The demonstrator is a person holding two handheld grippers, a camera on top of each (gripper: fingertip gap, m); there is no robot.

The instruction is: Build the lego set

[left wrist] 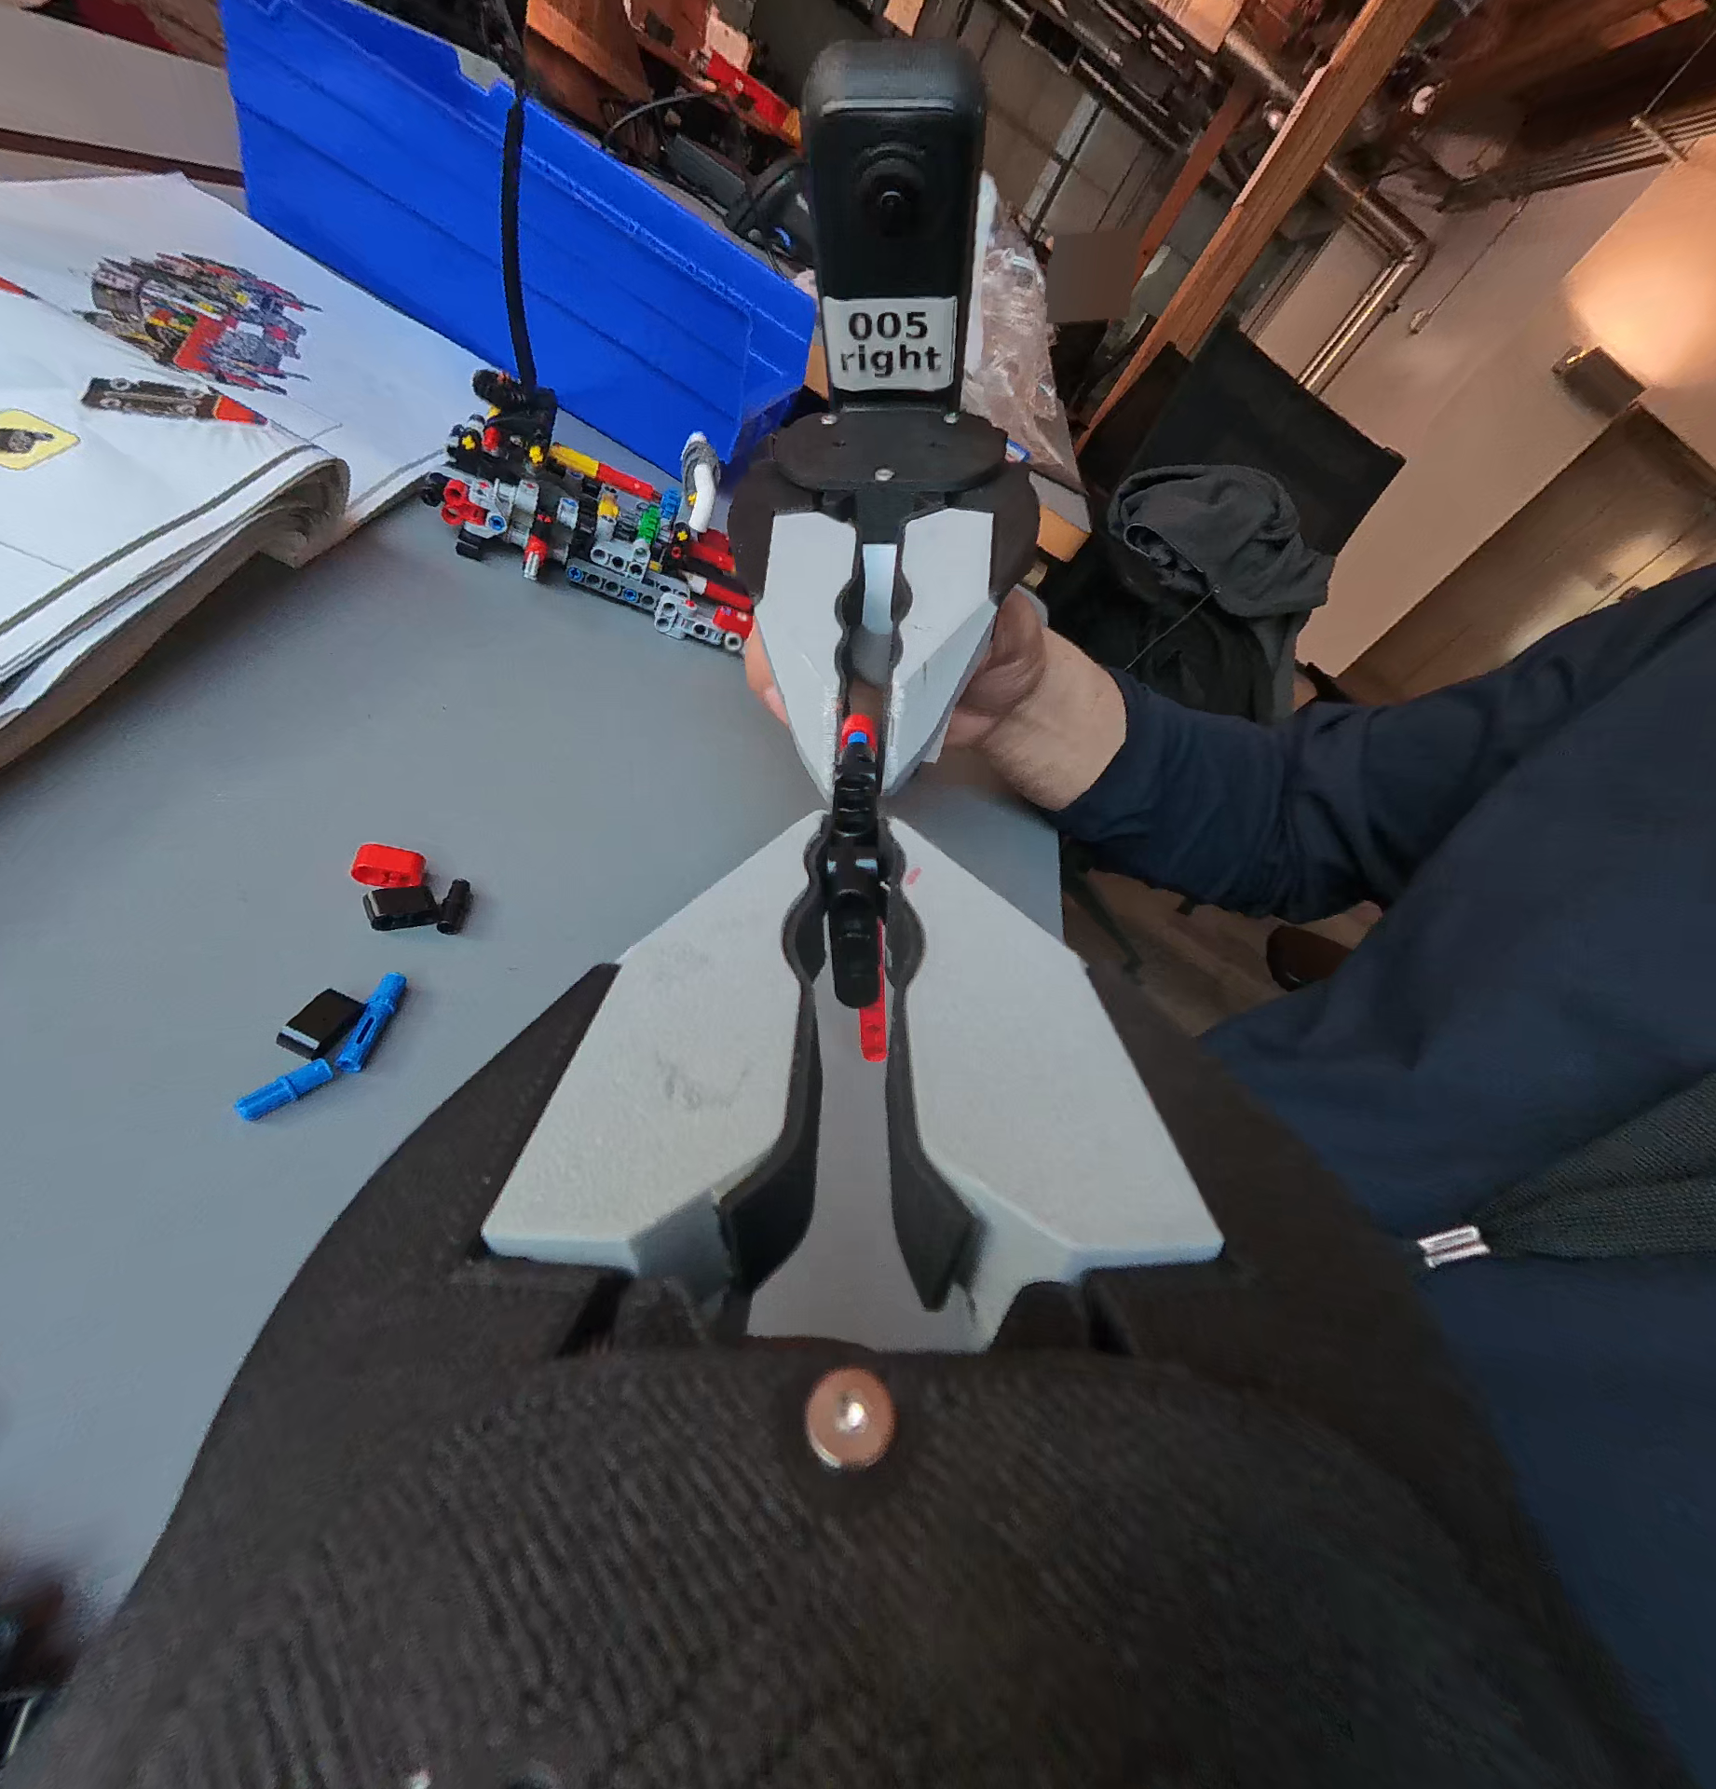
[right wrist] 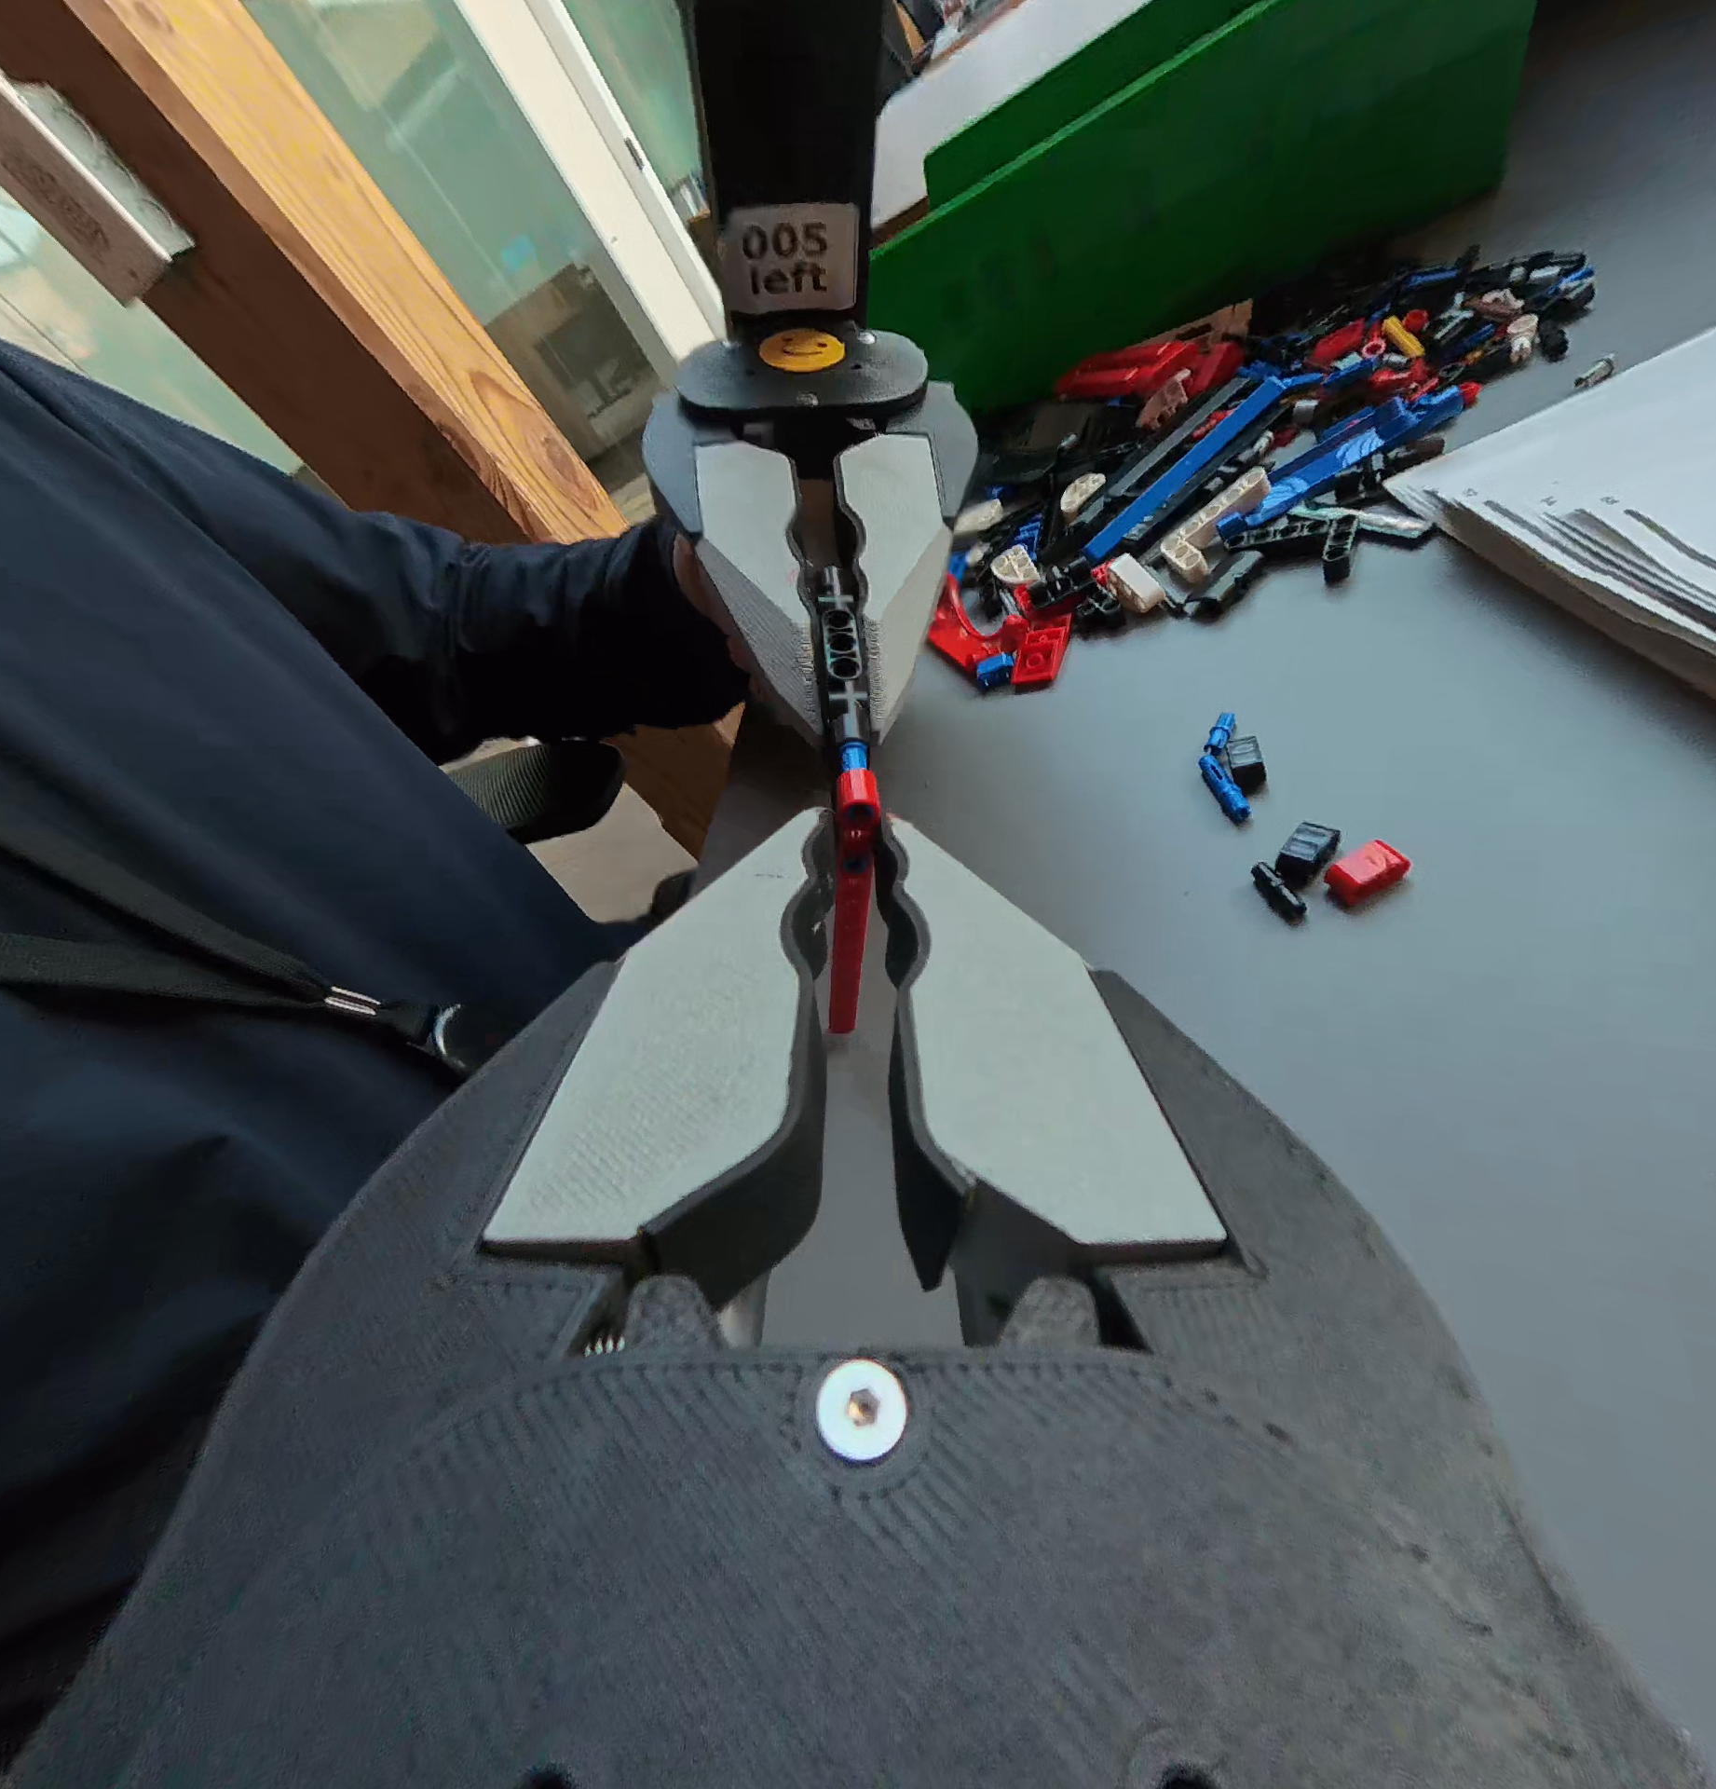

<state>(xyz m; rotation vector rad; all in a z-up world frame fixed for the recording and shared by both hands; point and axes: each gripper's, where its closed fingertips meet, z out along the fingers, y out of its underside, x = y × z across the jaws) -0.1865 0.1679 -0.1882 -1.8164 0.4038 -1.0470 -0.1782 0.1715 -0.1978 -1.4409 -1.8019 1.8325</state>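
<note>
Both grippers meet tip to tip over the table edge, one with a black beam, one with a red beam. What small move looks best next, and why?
Probably press the two together a little further along their shared line. The left gripper clamps a black beam, the right gripper a red beam. A short stretch of blue pin shows between them, so the joint looks not fully seated.

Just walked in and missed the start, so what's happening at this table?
A person holds two tongs tip to tip above the grey table. The left tongs grip a black holed beam; the right tongs grip a red beam. A blue pin bridges the two beams. Loose pieces lie nearby.
</note>
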